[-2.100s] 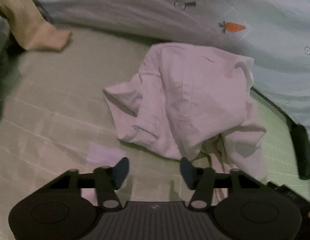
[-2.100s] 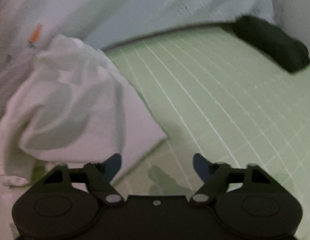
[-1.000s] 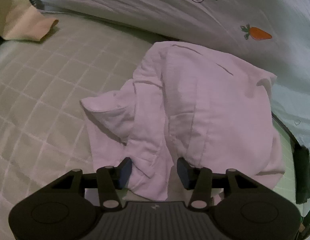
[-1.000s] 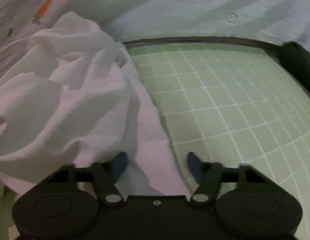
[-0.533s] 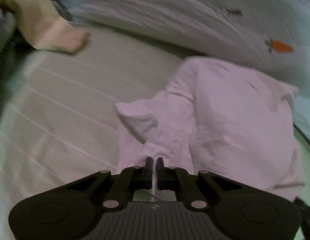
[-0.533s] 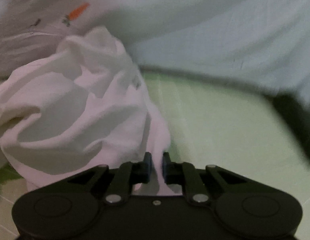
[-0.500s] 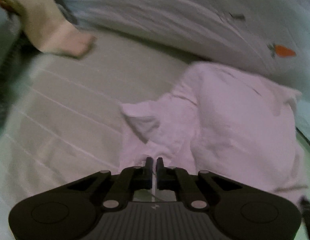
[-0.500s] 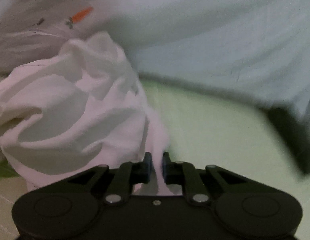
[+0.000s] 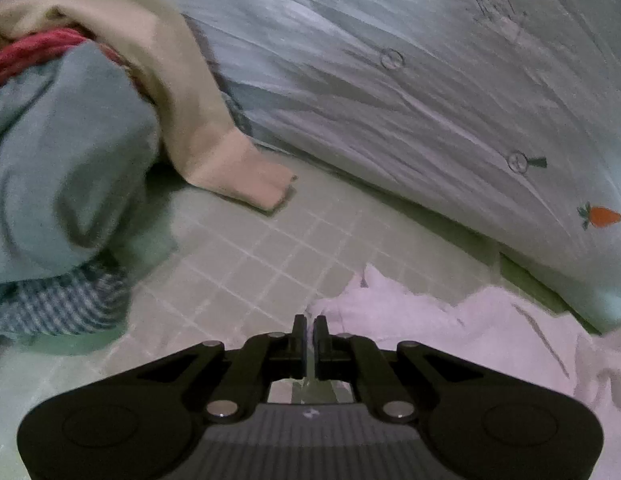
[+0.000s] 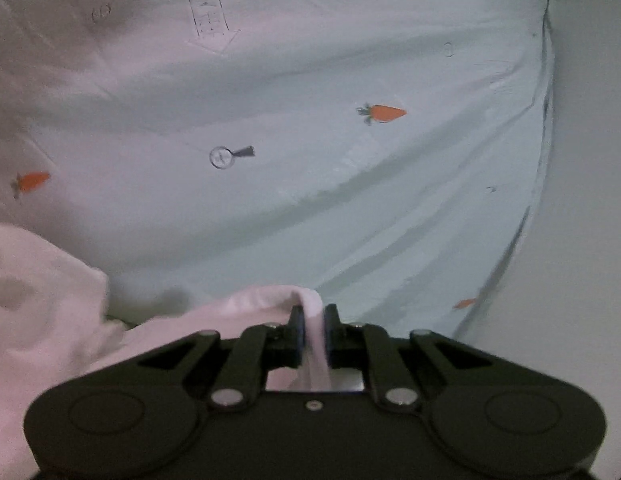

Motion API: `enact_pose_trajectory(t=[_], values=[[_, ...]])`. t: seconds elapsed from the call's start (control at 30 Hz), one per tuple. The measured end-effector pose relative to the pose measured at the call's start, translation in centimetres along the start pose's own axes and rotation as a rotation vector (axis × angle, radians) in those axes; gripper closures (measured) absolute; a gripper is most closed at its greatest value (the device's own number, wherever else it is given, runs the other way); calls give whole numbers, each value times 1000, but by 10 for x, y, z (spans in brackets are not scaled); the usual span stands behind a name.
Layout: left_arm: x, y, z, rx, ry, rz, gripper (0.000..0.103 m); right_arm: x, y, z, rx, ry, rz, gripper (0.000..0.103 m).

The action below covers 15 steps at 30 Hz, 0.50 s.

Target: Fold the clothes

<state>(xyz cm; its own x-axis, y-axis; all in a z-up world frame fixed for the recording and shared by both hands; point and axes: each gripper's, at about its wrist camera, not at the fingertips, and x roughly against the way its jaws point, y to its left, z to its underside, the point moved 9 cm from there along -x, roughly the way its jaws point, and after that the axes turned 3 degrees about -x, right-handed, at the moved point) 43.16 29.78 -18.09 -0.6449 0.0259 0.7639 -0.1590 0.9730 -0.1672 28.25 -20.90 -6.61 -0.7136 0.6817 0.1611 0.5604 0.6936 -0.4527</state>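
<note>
Since a second ago both grippers have closed and lifted, the left gripper (image 9: 309, 326) and right gripper (image 10: 313, 320) each with jaws clamped on the pale pink shirt (image 9: 450, 320), raising it off the green mat (image 9: 270, 248), likely to spread it.

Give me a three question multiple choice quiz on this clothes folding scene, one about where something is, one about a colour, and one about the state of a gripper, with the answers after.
1. In the left wrist view, where is the pile of clothes?
A. left of the gripper
B. right of it
C. between its jaws

2. What colour are the carrots printed on the pale sheet?
A. green
B. orange
C. blue

3. How is the right gripper?
A. wide open
B. shut on nothing
C. shut on the white garment

Answers: 1 A, the pile fills that view's left side. 2 B, each carrot is orange with a dark top. 3 C, a fold of white cloth runs up between the pads.
</note>
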Motion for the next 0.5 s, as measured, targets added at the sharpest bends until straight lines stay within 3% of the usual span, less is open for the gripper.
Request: enact_pose_trajectory(t=[0.13, 0.23, 0.3, 0.4, 0.5], values=[[9, 18, 10, 26, 7, -27, 99, 5, 3, 22, 15, 46, -6, 93], [28, 44, 9, -28, -68, -184, 103, 10, 2, 34, 14, 68, -15, 93], [45, 66, 0, -53, -107, -250, 103, 10, -4, 26, -13, 60, -16, 93], [60, 87, -10, -49, -127, -250, 103, 4, -10, 23, -36, 76, -13, 92], [59, 81, -4, -60, -96, -191, 102, -10, -5, 48, -21, 182, -16, 87]])
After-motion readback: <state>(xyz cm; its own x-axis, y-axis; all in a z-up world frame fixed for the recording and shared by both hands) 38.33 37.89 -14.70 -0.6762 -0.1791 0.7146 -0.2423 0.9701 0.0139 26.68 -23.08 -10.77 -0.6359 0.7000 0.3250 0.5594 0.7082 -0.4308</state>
